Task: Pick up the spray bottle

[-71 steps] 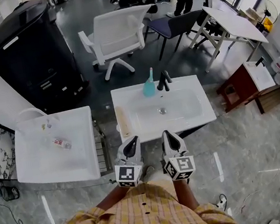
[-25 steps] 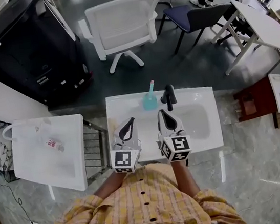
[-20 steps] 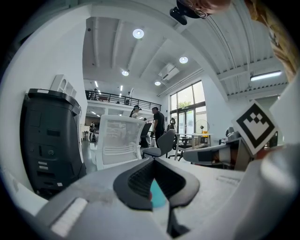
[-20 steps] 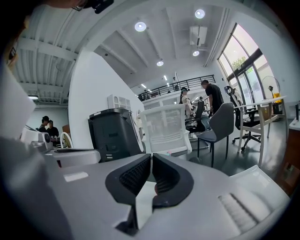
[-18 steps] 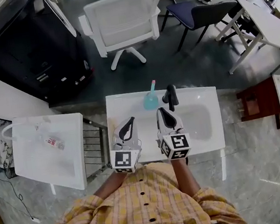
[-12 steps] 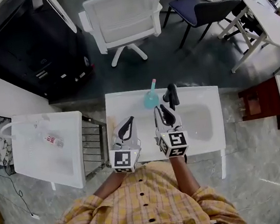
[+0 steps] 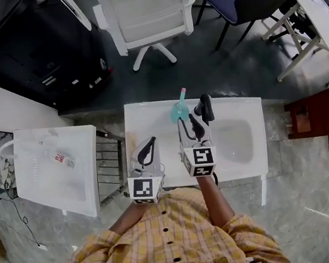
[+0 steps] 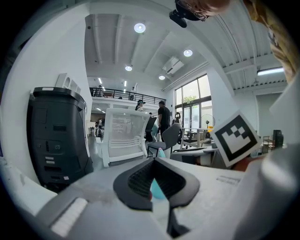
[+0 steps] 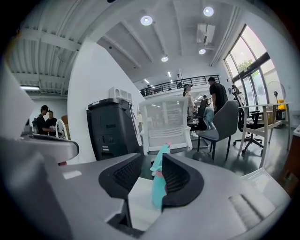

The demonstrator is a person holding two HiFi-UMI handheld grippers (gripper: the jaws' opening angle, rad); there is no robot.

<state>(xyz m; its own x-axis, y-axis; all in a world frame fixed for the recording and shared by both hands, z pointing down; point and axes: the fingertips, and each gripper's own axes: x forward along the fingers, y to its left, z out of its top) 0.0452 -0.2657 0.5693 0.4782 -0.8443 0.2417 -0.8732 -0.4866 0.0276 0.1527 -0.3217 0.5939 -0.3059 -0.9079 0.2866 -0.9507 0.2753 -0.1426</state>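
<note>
The teal spray bottle [image 7: 179, 111] with a pink tip stands at the back rim of the white sink basin [image 7: 151, 123], just left of the black faucet [image 7: 205, 109]. My right gripper [image 7: 188, 124] reaches over the basin and stops a little short of the bottle. Its jaws are opening. In the right gripper view the bottle [image 9: 158, 187] shows ahead through the gap, close to the right pad, and nothing is pressed between them. My left gripper [image 7: 151, 142] hangs over the basin's front left, shut and empty. The bottle [image 8: 157, 191] peeks past its fingers.
A white office chair [image 7: 147, 6] and a big black machine [image 7: 31, 49] stand beyond the basin. A second white basin [image 7: 39, 188] with a small bottle [image 7: 62, 157] lies at the left, past a metal rack [image 7: 108, 163]. A dark chair [image 7: 250, 6] and a brown cabinet [image 7: 308, 117] are at the right.
My right gripper has moved forward over the basin toward the spray bottle, and its jaws have gone from shut to open. The left gripper has barely shifted.
</note>
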